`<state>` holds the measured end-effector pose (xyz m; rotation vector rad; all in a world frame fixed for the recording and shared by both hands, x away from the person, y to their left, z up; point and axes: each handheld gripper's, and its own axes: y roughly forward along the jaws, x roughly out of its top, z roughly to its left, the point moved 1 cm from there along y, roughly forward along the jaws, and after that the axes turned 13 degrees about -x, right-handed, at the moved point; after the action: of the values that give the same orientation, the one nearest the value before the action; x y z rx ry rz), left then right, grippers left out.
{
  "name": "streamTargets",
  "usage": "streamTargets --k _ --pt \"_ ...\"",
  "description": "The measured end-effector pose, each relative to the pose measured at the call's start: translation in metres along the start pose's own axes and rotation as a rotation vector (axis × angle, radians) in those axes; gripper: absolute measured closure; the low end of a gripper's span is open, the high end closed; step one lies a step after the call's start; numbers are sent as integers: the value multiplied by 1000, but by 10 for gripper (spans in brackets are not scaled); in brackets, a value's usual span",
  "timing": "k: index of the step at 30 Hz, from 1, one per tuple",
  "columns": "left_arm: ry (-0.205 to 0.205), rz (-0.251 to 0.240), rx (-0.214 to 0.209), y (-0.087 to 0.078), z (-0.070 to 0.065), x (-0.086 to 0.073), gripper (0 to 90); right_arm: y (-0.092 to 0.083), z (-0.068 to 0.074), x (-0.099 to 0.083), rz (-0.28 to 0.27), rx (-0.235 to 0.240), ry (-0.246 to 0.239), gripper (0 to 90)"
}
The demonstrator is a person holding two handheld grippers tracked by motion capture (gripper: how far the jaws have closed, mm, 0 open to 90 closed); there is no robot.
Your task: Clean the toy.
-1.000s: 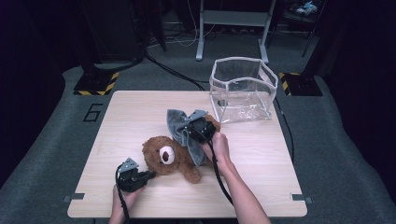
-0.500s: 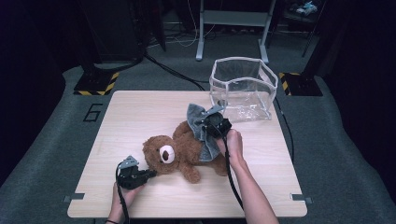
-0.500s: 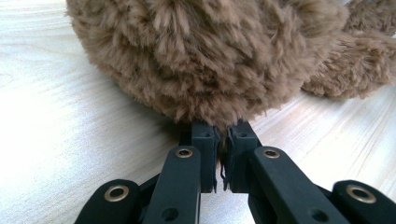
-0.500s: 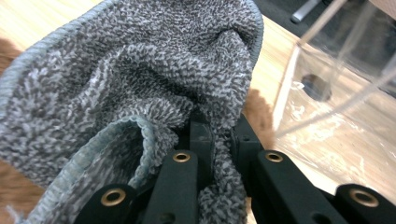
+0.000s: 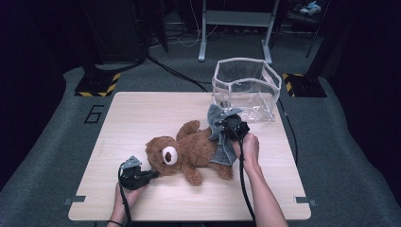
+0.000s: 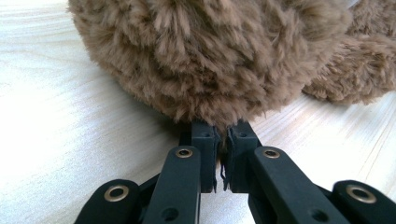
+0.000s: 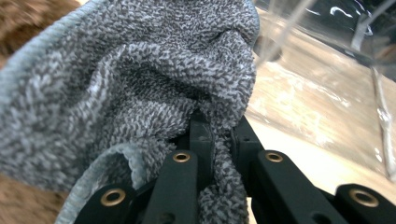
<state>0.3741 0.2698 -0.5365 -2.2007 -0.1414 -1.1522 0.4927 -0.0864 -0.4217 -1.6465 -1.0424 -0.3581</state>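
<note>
A brown teddy bear (image 5: 194,149) lies on its back in the middle of the wooden table (image 5: 142,118), head toward the left. My left gripper (image 5: 150,175) sits low at the front left, shut on the fur at the bear's head (image 6: 210,60). A grey towel (image 5: 222,135) hangs over the bear's far right side. My right gripper (image 5: 227,124) is raised above it, shut on a fold of the grey towel (image 7: 140,93), lifting that part off the bear.
A clear plastic bin (image 5: 246,87) stands at the back right of the table, just beyond the right gripper; its clear wall (image 7: 327,42) is close by. A cable (image 5: 243,184) trails along the right forearm.
The right gripper has carried the towel rightward and back toward the bin. The bear has slid right with it and stretched out. The left gripper has stayed put.
</note>
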Motion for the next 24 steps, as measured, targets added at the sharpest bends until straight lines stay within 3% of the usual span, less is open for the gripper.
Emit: streamTargets --k 3,7,10,17,19,24 --pt "-1 -5 2 1 0 0 847 -8 -7 -5 -9 15 37 831" --pt "-5 -5 7 1 0 0 847 -33 -6 -1 -76 95 64 831" --pt "-10 -2 6 1 0 0 846 -55 7 7 -143 152 29 831" --pt "-12 3 2 0 0 0 845 -92 58 31 -254 281 -73 831" --pt "-9 5 4 0 0 0 845 -97 74 37 -291 303 -109 831" --pt "-18 -4 8 1 0 0 845 -102 114 48 -309 364 -163 830"
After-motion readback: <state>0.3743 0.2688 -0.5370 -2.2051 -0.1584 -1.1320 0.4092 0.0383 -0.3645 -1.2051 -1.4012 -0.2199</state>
